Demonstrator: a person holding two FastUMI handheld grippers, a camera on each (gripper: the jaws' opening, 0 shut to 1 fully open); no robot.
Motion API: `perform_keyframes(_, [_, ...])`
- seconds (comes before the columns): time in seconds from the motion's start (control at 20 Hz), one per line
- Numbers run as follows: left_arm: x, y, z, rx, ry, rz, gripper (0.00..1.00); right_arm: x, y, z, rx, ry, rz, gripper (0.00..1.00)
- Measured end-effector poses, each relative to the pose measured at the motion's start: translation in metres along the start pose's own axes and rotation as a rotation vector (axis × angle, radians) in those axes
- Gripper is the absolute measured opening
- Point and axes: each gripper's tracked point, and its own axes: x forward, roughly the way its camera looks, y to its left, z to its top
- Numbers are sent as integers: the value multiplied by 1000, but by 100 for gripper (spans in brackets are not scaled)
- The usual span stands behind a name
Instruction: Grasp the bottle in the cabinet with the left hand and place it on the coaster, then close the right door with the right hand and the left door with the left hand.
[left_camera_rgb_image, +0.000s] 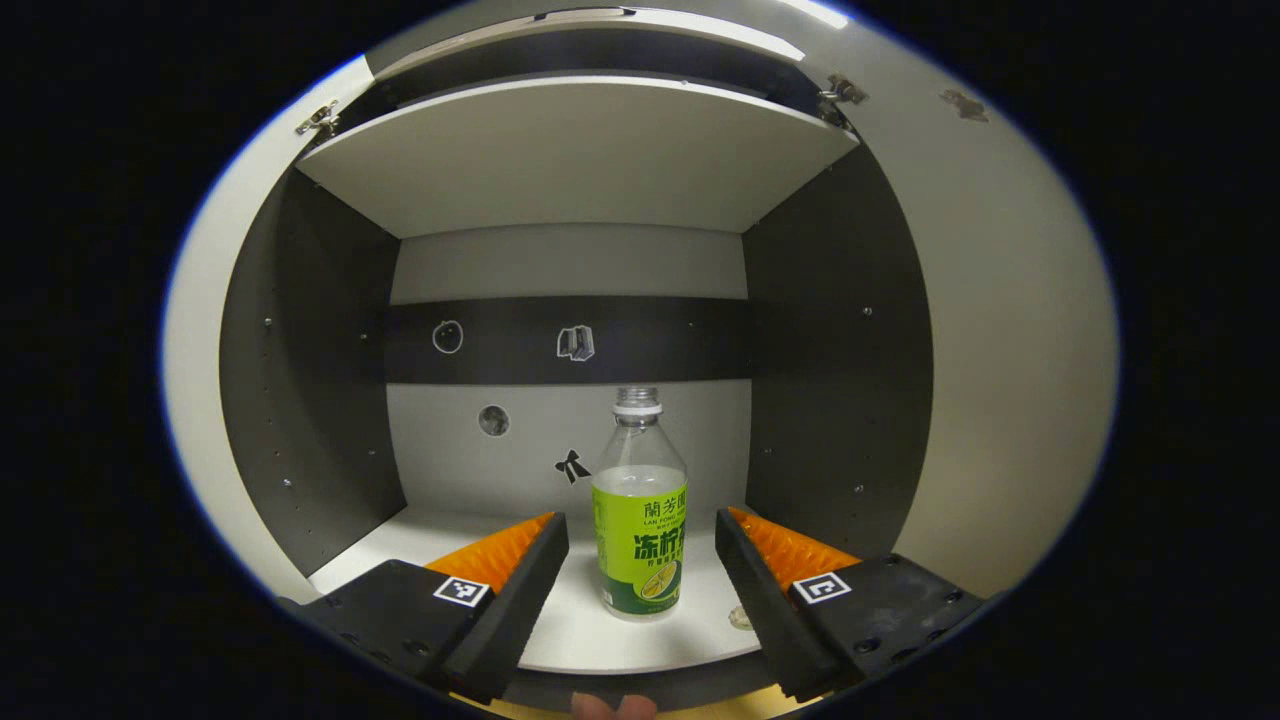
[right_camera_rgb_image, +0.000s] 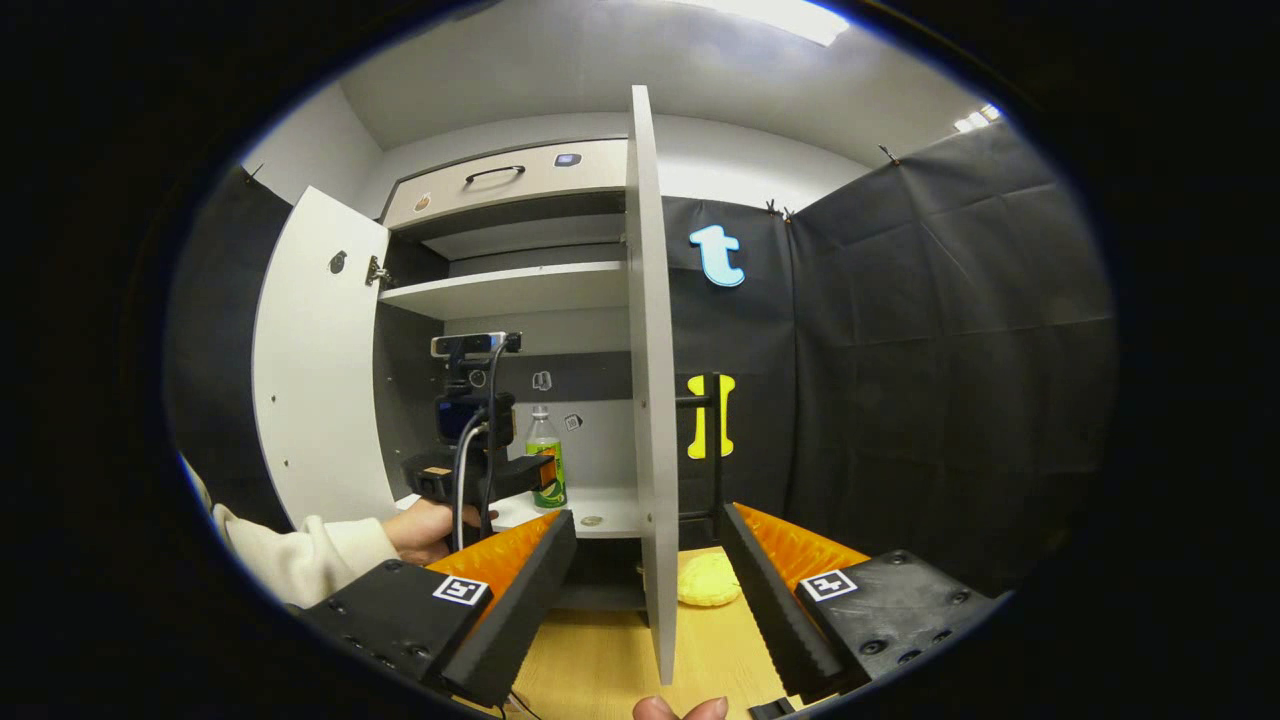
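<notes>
Two fingers of my left hand-held gripper (left_camera_rgb_image: 640, 545) stand spread wide, one on each side of the bottle (left_camera_rgb_image: 640, 505), with clear gaps, so nothing is pinched yet. The bottle stands on the lower shelf (left_camera_rgb_image: 590, 630) of the cabinet (left_camera_rgb_image: 830, 330), near the front edge and roughly midway between the side walls.

I judge the step in hand to be the grasp. To do it well, I should push forward until the labelled body sits deep between the pads, keep the bottle centred so both fingers meet it at once, and press on the label band, not the narrow neck. Touching one side first could tip it.

The bottle's long axis runs vertical: it is upright, its white neck ring pointing up at the shelf above, its base flat on the board.

My right hand-held gripper (right_camera_rgb_image: 645, 560) is also spread and holds nothing, straddling the edge of the open right door (right_camera_rgb_image: 650, 400) above the tabletop (right_camera_rgb_image: 600, 670). The yellow coaster (right_camera_rgb_image: 708, 580) lies on the tabletop, just below the cabinet.
</notes>
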Motion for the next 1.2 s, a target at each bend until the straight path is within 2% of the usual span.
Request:
perform_keyframes(0.15, [22, 0, -8, 25, 3, 23, 94, 1, -10, 0, -2, 1, -11, 97])
perform_keyframes(0.5, [59, 6, -18, -8, 23, 83, 94, -1, -30, 0, -25, 1, -52, 97])
perform_keyframes(0.65, [65, 6, -24, -28, 37, 78, 93, -4, -35, 0, -20, 0, -66, 97])
perform_keyframes(0.7, [62, 6, -21, -32, 29, 71, 81, -4, -36, 0, -20, 0, -68, 97])
perform_keyframes(0.8, [63, 4, -21, -57, 26, 47, 79, -5, -36, 0, -23, 2, -71, 97])
perform_keyframes(0.9, [59, 9, -18, -62, 22, 55, 79, -6, -36, 0, -21, 0, -70, 97])
perform_keyframes(1.2, [5, 23, 6, -57, -33, 45, 79, -11, -25, 1, -8, -4, -52, 97])
